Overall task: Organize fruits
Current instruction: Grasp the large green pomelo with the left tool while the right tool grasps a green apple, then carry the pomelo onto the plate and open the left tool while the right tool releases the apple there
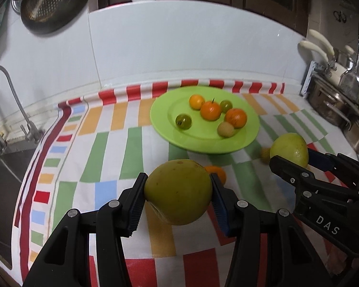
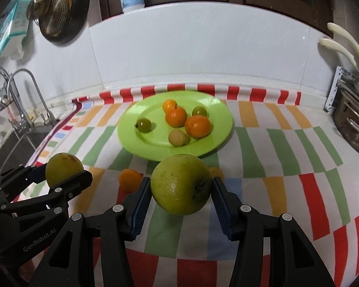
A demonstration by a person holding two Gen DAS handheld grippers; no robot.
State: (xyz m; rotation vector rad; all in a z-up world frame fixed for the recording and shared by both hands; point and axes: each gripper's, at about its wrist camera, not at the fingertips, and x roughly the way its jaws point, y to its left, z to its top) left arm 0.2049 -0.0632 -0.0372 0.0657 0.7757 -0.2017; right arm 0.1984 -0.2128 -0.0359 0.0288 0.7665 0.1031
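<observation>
Fruits fill both our claws: the left gripper (image 1: 178, 191) clamps a yellow-green fruit (image 1: 178, 191), the right gripper (image 2: 181, 187) a green apple (image 2: 181, 187), both held near the green plate (image 2: 136, 117), which carries six small fruits (image 2: 176, 117) on the striped cloth (image 2: 275, 148).

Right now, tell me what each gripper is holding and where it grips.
Left gripper clamps a large yellow-green fruit across its widest middle. Right gripper clamps a second green fruit the same way, pads on opposite sides.
</observation>
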